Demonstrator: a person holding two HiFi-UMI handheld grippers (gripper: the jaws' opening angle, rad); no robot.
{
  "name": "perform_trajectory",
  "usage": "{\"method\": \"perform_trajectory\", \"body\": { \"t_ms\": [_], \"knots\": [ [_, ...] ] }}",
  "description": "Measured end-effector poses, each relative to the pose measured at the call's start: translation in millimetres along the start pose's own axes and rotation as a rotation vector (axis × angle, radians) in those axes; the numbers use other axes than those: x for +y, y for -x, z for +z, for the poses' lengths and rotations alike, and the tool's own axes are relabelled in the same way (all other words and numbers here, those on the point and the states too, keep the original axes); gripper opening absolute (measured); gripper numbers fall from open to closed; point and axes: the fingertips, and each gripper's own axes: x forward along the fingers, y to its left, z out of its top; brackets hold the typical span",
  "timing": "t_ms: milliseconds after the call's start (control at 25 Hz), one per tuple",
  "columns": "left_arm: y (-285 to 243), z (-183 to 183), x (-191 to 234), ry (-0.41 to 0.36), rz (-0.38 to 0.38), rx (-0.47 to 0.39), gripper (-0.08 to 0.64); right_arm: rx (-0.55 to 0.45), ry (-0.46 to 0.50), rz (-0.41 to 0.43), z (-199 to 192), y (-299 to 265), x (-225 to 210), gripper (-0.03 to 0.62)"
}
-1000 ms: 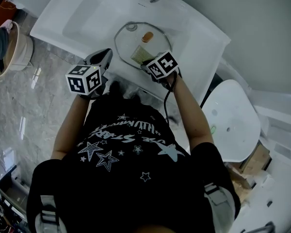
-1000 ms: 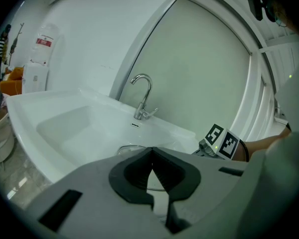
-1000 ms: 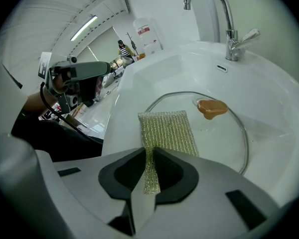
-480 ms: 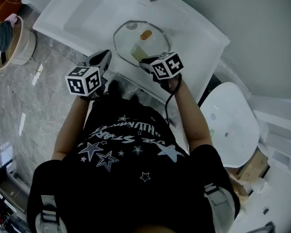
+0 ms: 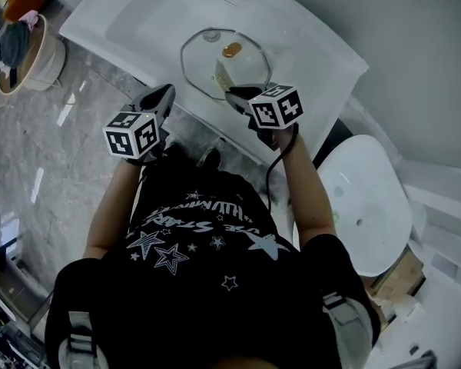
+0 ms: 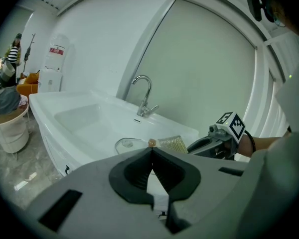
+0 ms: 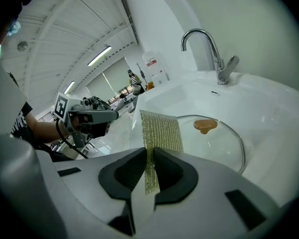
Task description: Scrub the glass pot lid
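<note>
The round glass pot lid with a brown knob lies flat on the white counter beside the basin. My right gripper sits at the lid's near right edge, shut on a yellow-green mesh scrub pad that reaches over the glass. In the right gripper view the pad stands up from the jaws in front of the lid. My left gripper hovers off the counter's front edge, left of the lid, shut and holding nothing. The left gripper view shows the lid and pad ahead.
A chrome faucet rises behind the lid, with the sink bowl to its left. A white toilet stands at the right. A basket of cloths sits on the marble floor at the left.
The right gripper has drawn slightly back and right along the lid's near edge, still gripping the pad. The left gripper has barely moved. The head view has shifted a little.
</note>
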Motion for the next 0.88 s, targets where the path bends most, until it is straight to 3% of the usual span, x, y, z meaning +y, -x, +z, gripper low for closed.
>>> {"method": "perform_trajectory", "body": {
  "t_ms": [560, 880],
  "knots": [
    [23, -16, 0, 0.039, -0.017, -0.001, 0.008, -0.075, -0.065, -0.056, 0, 0, 6, 0.055],
    [68, -31, -9, 0.037, -0.033, -0.033, 0.009, -0.147, -0.069, -0.115, -8, 20, 41, 0.055]
  ]
}}
